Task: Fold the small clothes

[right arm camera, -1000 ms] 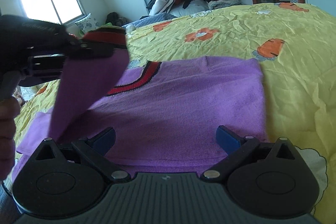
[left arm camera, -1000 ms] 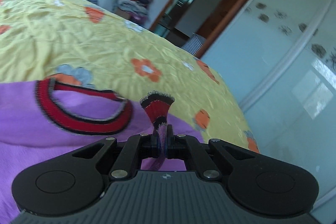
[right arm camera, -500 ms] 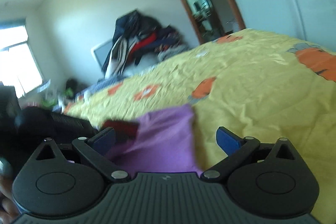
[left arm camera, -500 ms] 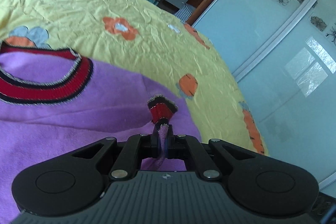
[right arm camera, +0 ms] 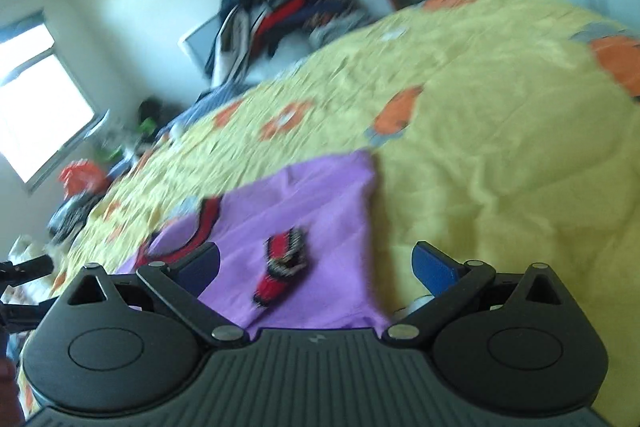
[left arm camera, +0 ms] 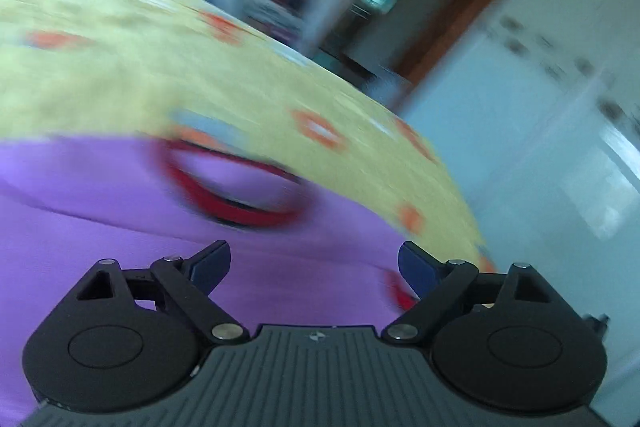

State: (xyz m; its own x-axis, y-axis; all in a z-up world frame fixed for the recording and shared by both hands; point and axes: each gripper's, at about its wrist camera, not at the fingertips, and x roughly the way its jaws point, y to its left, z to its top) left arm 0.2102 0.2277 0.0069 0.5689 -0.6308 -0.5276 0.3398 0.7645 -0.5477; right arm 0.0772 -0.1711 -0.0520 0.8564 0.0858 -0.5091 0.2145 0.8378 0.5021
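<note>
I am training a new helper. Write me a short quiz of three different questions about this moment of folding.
1. True or false: the left gripper grips the purple sweater.
2. The red striped cuff lies on: A) the yellow bedsheet B) the sweater C) the floor
3. Fill in: the right gripper is ____.

Key: 1 false; 2 B; 3 open
</note>
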